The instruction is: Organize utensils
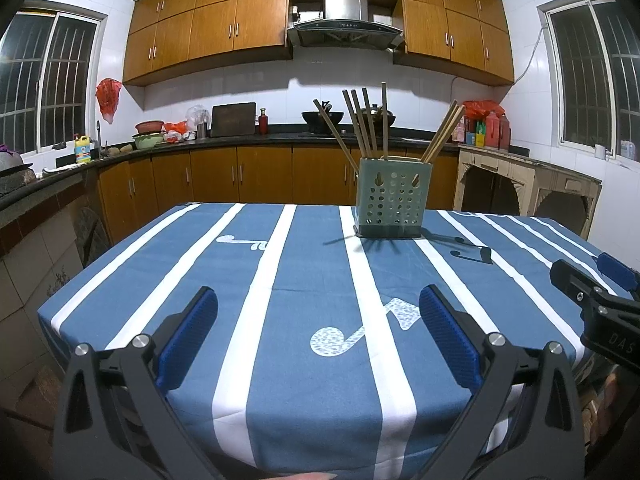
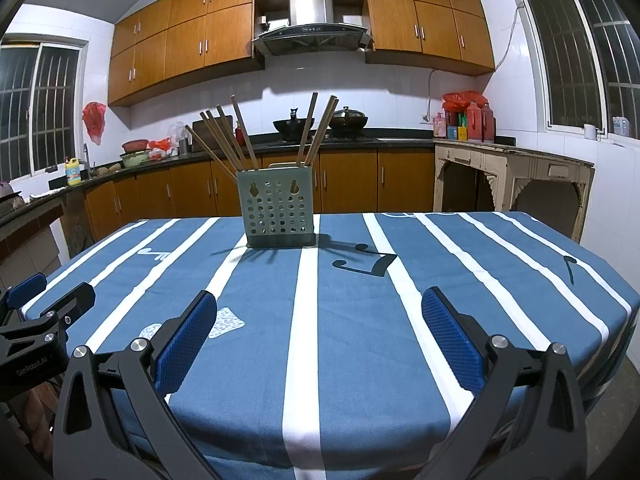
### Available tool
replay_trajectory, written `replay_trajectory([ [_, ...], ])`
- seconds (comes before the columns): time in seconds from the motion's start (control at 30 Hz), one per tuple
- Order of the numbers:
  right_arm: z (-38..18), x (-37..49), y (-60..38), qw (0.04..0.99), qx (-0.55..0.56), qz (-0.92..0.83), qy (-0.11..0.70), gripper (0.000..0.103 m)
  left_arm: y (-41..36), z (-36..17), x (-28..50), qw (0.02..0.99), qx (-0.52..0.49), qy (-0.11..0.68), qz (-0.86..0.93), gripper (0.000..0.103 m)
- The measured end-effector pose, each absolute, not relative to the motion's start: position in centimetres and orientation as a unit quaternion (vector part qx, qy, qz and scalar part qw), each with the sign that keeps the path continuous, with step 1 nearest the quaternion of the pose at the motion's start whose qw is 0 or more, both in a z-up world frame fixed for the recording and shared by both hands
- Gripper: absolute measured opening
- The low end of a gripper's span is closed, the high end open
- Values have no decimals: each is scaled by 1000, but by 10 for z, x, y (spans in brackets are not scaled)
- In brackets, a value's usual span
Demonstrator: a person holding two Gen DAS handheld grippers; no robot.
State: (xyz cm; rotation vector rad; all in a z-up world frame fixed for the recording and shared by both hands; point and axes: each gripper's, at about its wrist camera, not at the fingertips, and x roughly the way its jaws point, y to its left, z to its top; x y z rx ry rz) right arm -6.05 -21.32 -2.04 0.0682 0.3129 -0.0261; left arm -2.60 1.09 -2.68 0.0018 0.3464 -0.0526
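A pale green perforated utensil holder [image 1: 393,200] stands upright near the far edge of the table; it also shows in the right wrist view [image 2: 277,210]. Several wooden chopsticks [image 1: 367,122] stand in it, fanned out, and they show in the right wrist view too [image 2: 240,136]. My left gripper [image 1: 318,312] is open and empty over the near part of the table. My right gripper [image 2: 319,314] is open and empty, level with the left one. The right gripper shows at the right edge of the left wrist view [image 1: 596,280], and the left gripper at the left edge of the right wrist view [image 2: 44,300].
The table wears a blue cloth with white stripes and music notes [image 1: 280,280]. Kitchen counters [image 1: 240,140] with woks, bottles and bowls run along the back wall. A pale wooden cabinet [image 2: 512,176] stands at the right, beyond the table.
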Motion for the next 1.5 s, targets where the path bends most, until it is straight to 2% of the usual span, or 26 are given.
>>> replay_trajectory([
  [1.5, -18, -58, -211, 987, 34, -14, 158, 101, 14, -36, -30, 983, 0, 179, -30, 99],
])
